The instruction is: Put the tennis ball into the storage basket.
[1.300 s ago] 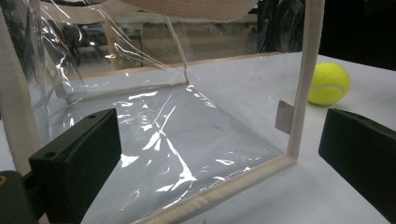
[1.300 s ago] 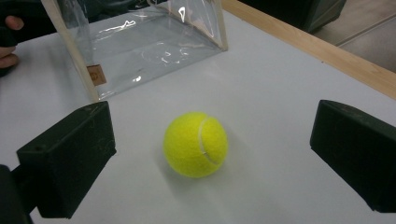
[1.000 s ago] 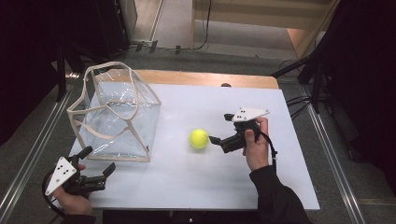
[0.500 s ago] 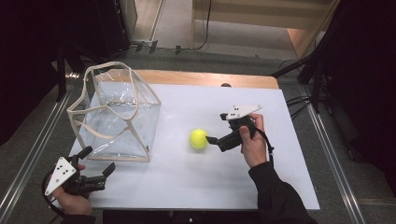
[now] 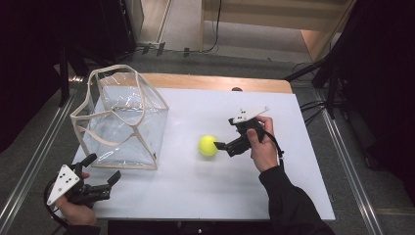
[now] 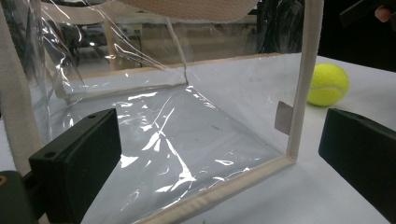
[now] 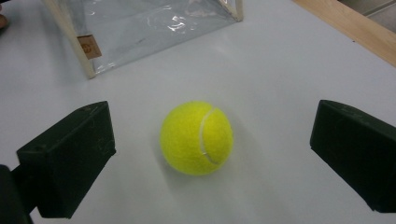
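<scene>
A: Counter first, white on top with a wooden strip along the far edge. What stands on it?

B: A clear plastic bag with cream fabric trim, upright at the left. A small tan label sits on its corner seam; it carries a mark, too blurred to read. There is no other writing I can make out.

A: And the tennis ball?

B: Yellow, bare of any readable print, on the counter right of the bag and well apart from it. In the right gripper view it lies between the two jaws, touching neither.

A: So the right hand-held gripper is spread?

B: Wide, and just beside the ball. Compared with a second ago it has slid a little closer to the ball; the ball itself has not shifted.

A: The left hand-held gripper?

B: Spread too, holding nothing, at the near left corner facing the bag's lower edge, in the same place as before.
</scene>
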